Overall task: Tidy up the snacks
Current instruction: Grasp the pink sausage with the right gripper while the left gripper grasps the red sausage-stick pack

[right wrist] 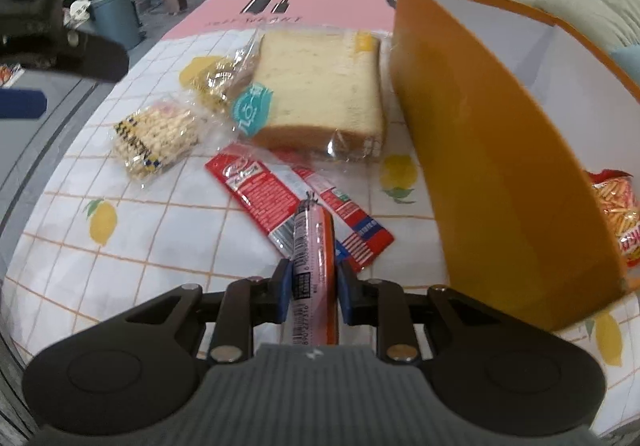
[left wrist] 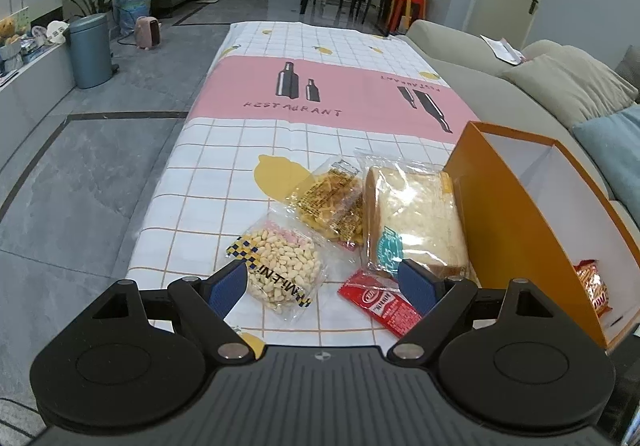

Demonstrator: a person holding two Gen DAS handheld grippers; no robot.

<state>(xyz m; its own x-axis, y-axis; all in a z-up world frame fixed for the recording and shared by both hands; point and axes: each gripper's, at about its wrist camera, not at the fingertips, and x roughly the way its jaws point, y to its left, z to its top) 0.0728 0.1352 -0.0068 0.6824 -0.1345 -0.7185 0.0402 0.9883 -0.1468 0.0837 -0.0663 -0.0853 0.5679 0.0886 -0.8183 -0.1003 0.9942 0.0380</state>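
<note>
Holding a pink plastic-wrapped sausage stick [right wrist: 312,266], the right gripper [right wrist: 312,286] clamps it; left gripper [left wrist: 324,286] gapes empty.
Orange cardboard box [left wrist: 516,230] contains one red snack packet [left wrist: 592,286]; cloth reads "RESTAURANT".

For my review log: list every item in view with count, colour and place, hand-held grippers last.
orange box: one, orange outside, white inside, right of the snacks
red snack bag: one, red-orange, inside the box
bread pack: one, pale, clear wrap, beside the box
yellow snack bag: one, left of the bread
white-pellet bag: one, clear, near edge
red flat packets: two, overlapping, in front of the bread
sausage stick: one, pink-orange
tablecloth: one, white grid, pink band
left hand-held gripper: open, empty
right hand-held gripper: shut on the sausage stick
</note>
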